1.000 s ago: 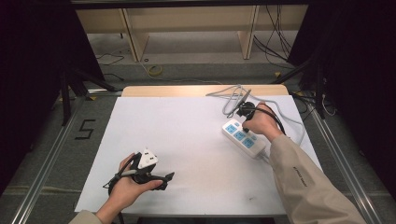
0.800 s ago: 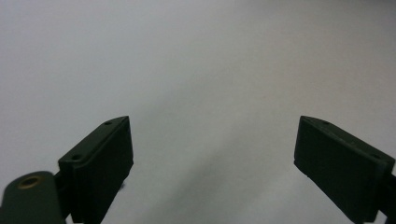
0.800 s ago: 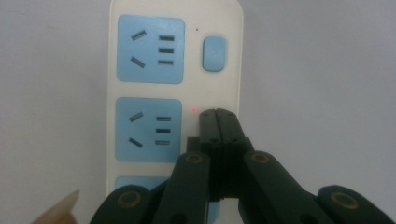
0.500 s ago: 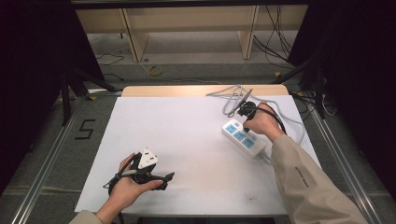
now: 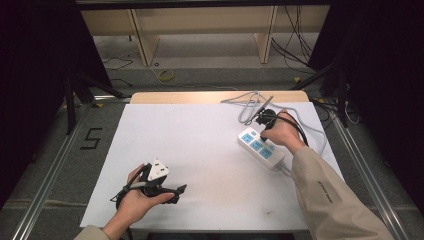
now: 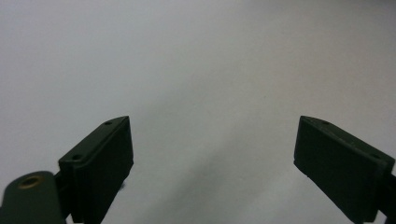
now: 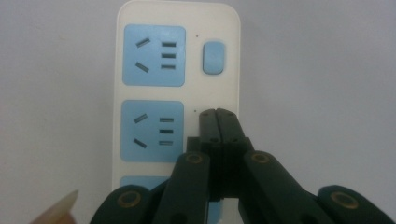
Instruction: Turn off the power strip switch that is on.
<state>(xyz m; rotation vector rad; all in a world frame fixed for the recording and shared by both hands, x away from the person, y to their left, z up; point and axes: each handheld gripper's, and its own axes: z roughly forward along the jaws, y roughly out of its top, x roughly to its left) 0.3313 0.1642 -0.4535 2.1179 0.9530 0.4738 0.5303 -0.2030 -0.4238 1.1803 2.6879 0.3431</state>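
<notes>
The white plastic power strip [image 5: 261, 148] with blue socket panels lies on the white-covered table [image 5: 200, 150] near its right edge. The right gripper [image 7: 217, 113], fingers pressed together on nothing, sits over the strip's second switch, perhaps touching. The left gripper [image 5: 179, 193] rests well apart at the front left, fingers wide open.

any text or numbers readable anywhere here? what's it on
"5": black mark on the grey floor left of the table.
Small print on the right sleeve: too small to read.
Power strip: no lettering shows, just blue socket panels and a blue switch.
</notes>
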